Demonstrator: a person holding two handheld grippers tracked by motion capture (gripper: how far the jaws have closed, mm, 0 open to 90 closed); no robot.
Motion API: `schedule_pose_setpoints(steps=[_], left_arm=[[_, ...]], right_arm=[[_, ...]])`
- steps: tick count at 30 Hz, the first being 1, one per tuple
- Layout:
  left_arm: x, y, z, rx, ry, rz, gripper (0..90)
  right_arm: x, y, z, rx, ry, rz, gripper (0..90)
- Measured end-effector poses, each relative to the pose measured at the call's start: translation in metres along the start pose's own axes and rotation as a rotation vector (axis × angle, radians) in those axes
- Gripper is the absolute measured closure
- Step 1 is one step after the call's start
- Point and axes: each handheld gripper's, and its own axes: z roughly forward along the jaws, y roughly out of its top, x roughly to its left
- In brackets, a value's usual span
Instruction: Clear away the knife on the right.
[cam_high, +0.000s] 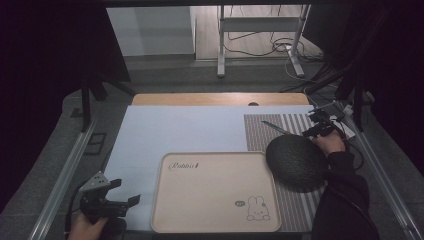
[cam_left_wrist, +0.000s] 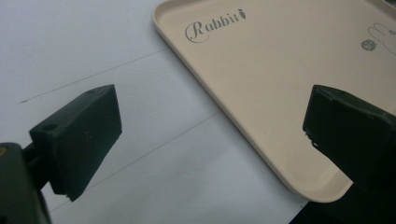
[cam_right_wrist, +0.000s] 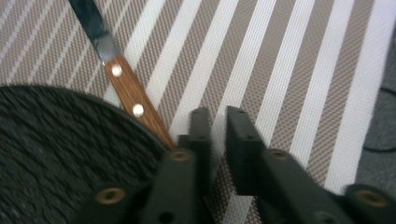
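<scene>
**Right gripper beside the knife handle at the striped mat; left gripper waits spread by the tray**

The landmark here is the beige tray (cam_high: 215, 192), which lies at the near middle of the table on a pale sheet (cam_high: 190, 130) and bears the word "Rabbit" and a small rabbit drawing.

Right of the tray lies a striped placemat (cam_high: 295, 127), brown and white. On it, touching or just overlapping the tray's right edge, sits a round dark woven mat (cam_high: 296, 161). A knife (cam_high: 276, 128) with a wooden handle lies on the striped placemat beyond the tray's far right corner, its blade pointing away toward the far left. In the right gripper view the riveted handle (cam_right_wrist: 133, 100) runs down to the rim of the dark round mat (cam_right_wrist: 65, 140) and its end passes out of sight there, under the rim or behind the gripper's jaw.

The right gripper (cam_high: 320, 127) is held over the striped placemat, well to the right of the tray's far corner, just beyond the round mat. In its own view its claw (cam_right_wrist: 217, 119) stands only slightly parted, a narrow gap between the two jaws with striped cloth showing through it. Nothing is pinched; the knife handle lies just to the left of the left jaw, near it but outside the gap.

The left gripper (cam_high: 107, 200) is held at the tray's near left corner, beside it over the pale sheet. In the left gripper view its claw (cam_left_wrist: 210, 135) is spread wide and empty, with the tray's rounded corner (cam_left_wrist: 322, 191) and the sheet (cam_left_wrist: 140, 154) showing between the jaws.
</scene>
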Motion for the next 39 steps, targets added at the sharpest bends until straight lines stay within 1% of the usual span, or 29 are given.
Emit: schedule_pose_setpoints(steps=[2, 3, 4, 5, 6, 9, 11, 13, 15, 16, 17, 19, 20, 22, 25, 26, 27, 31, 32, 33, 35, 36, 37, 39], left_arm=[[0.000, 0.000, 0.000, 0.001, 0.001, 0.002, 4.6], [0.000, 0.000, 0.000, 0.001, 0.001, 0.002, 4.6], [0.000, 0.000, 0.000, 0.001, 0.001, 0.002, 4.6], [0.000, 0.000, 0.000, 0.002, 0.001, 0.002, 4.5], [0.000, 0.000, 0.000, 0.002, 0.001, 0.002, 4.5], [0.000, 0.000, 0.000, 0.002, 0.002, 0.003, 4.6], [0.000, 0.000, 0.000, 0.002, 0.002, 0.003, 4.6], [0.000, 0.000, 0.000, 0.003, 0.002, 0.002, 4.6], [0.000, 0.000, 0.000, 0.003, 0.001, 0.002, 4.6], [0.000, 0.000, 0.000, 0.003, 0.001, 0.001, 4.6], [0.000, 0.000, 0.000, 0.003, 0.000, 0.000, 4.6], [0.000, 0.000, 0.000, 0.004, 0.000, -0.001, 4.6], [0.000, 0.000, 0.000, 0.004, 0.000, -0.002, 4.6], [0.000, 0.000, 0.000, 0.004, 0.000, -0.004, 4.6], [0.001, 0.000, 0.000, 0.003, -0.001, -0.006, 4.6], [0.001, 0.000, 0.000, 0.003, -0.001, -0.006, 4.6], [0.001, 0.000, 0.000, 0.003, -0.001, -0.006, 4.6], [0.001, 0.000, 0.000, 0.002, -0.002, -0.010, 4.6], [0.001, 0.000, 0.000, 0.002, -0.002, -0.010, 4.6], [0.001, 0.000, 0.000, 0.002, -0.002, -0.010, 4.6], [0.001, 0.000, 0.000, 0.001, -0.002, -0.010, 4.6], [0.001, 0.000, 0.000, 0.001, -0.002, -0.010, 4.6], [0.001, 0.000, 0.000, 0.001, -0.002, -0.010, 4.6], [0.001, 0.000, 0.000, 0.001, -0.001, -0.009, 4.6]], right_arm=[[0.002, 0.004, -0.002, -0.015, -0.005, 0.016, 68.3], [0.003, 0.005, -0.003, -0.023, -0.003, 0.022, 63.5], [0.004, 0.007, -0.004, -0.029, 0.010, 0.025, 59.6], [0.009, 0.010, -0.004, -0.045, 0.005, 0.017, 50.3], [0.009, 0.010, -0.004, -0.045, 0.005, 0.017, 50.3], [0.016, 0.015, -0.003, -0.043, 0.004, 0.013, 34.5], [0.021, 0.017, -0.001, -0.042, 0.012, 0.007, 22.2], [0.025, 0.020, 0.001, -0.037, 0.014, 0.012, 15.8], [0.029, 0.023, 0.003, -0.036, 0.032, 0.016, 6.3], [0.031, 0.024, 0.005, -0.041, 0.036, 0.015, 2.4], [0.035, 0.027, 0.006, -0.032, 0.036, 0.004, 0.0], [0.037, 0.028, 0.007, -0.026, 0.033, -0.004, 0.0], [0.040, 0.031, 0.010, -0.021, 0.045, -0.010, 0.0], [0.042, 0.032, 0.012, -0.014, 0.045, -0.013, 0.0], [0.047, 0.036, 0.020, 0.013, 0.031, -0.032, 0.0], [0.049, 0.038, 0.026, 0.031, 0.019, -0.041, 0.0], [0.049, 0.038, 0.026, 0.031, 0.019, -0.041, 0.0], [0.048, 0.039, 0.037, 0.077, 0.007, -0.048, 0.0], [0.046, 0.039, 0.041, 0.081, 0.008, -0.039, 0.8], [0.046, 0.039, 0.041, 0.081, 0.008, -0.039, 0.8], [0.044, 0.039, 0.042, 0.074, -0.013, -0.047, 7.8], [0.040, 0.038, 0.039, 0.066, -0.011, -0.055, 15.4], [0.040, 0.038, 0.039, 0.066, -0.011, -0.055, 15.4], [0.036, 0.037, 0.036, 0.053, -0.005, -0.061, 22.9]])
